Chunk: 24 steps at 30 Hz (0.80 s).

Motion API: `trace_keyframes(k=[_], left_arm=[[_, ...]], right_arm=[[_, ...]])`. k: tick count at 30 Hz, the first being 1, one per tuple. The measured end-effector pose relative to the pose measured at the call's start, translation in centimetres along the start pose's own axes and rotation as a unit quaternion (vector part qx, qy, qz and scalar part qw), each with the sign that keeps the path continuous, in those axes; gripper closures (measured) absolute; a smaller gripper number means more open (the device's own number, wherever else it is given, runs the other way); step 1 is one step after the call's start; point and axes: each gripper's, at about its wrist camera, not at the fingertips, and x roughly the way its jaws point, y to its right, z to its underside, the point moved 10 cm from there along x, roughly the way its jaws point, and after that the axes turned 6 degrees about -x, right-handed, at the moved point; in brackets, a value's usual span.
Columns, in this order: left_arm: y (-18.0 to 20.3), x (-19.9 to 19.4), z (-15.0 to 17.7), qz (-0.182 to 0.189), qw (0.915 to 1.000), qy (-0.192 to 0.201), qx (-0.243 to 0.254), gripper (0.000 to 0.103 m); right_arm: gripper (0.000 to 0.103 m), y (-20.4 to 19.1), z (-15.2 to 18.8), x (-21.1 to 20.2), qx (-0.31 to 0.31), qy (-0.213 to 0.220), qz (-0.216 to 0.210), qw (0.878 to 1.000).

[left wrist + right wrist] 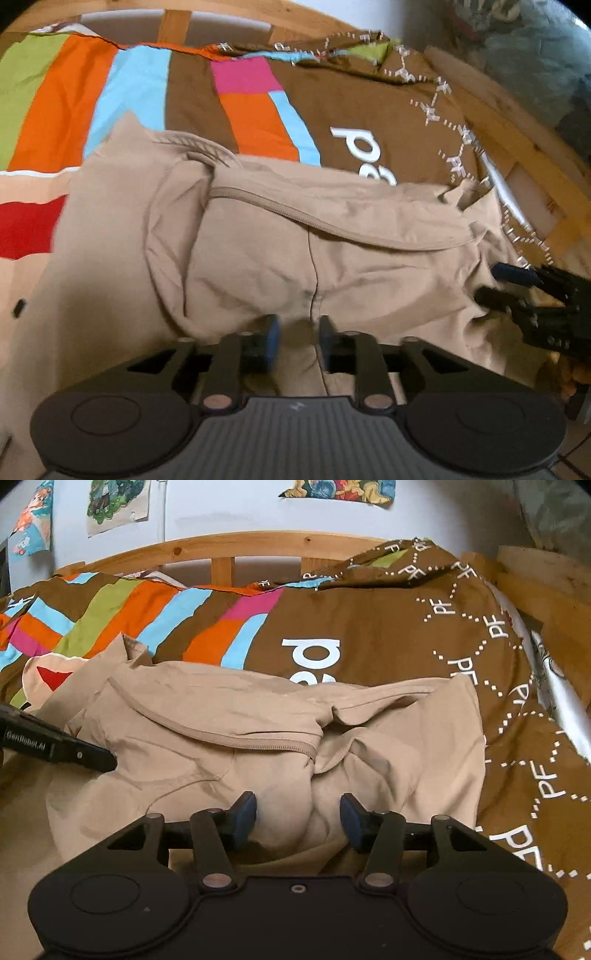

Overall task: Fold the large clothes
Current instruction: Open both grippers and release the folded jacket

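The left gripper stands narrowly parted with a ridge of the tan garment between its pads; whether it pinches cannot be told. The right gripper is spread wide over a bunched fold, gripping nothing. Beyond both, the garment lies half-folded on the striped bedcover, apparently awaiting another fold.

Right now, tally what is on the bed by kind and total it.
Beige garment: 1
Striped brown bedspread: 1
Grippers, left gripper and right gripper: 2
Total: 4
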Motion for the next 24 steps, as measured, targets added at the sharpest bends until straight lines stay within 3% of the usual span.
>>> trace_keyframes(k=[1,3,6,9,15,18,24], left_arm=[[-0.1,-0.9,0.0,0.007,0.9999,0.005,-0.007,0.053],[-0.6,-2.9,-0.2,0.004,0.9997,0.021,-0.014,0.027],[-1.0,-5.6,0.2,-0.017,0.9989,0.043,-0.003,0.013],[-1.1,-8.9,1.1,-0.028,0.9982,0.052,0.010,0.004],[-0.9,-16.1,4.2,-0.042,0.9963,0.049,0.056,0.001],[-0.3,-18.7,6.9,-0.058,0.9941,0.022,0.089,0.001],[0.8,-20.4,12.4,-0.065,0.9840,-0.050,0.158,0.001]], right_arm=[[0.045,-0.1,-0.1,-0.6,0.000,0.004,0.001,1.000],[0.031,-0.1,-0.1,-2.2,-0.001,0.012,0.007,1.000],[0.026,-0.3,0.2,-5.2,-0.007,0.022,0.019,1.000],[0.024,-1.0,0.6,-8.2,-0.016,0.018,0.029,0.999],[0.015,-4.1,1.3,-16.9,-0.017,0.027,0.042,0.999],[0.005,-6.6,2.9,-21.7,-0.061,0.027,0.057,0.996],[0.002,-12.1,8.9,-26.0,-0.094,-0.022,0.048,0.994]])
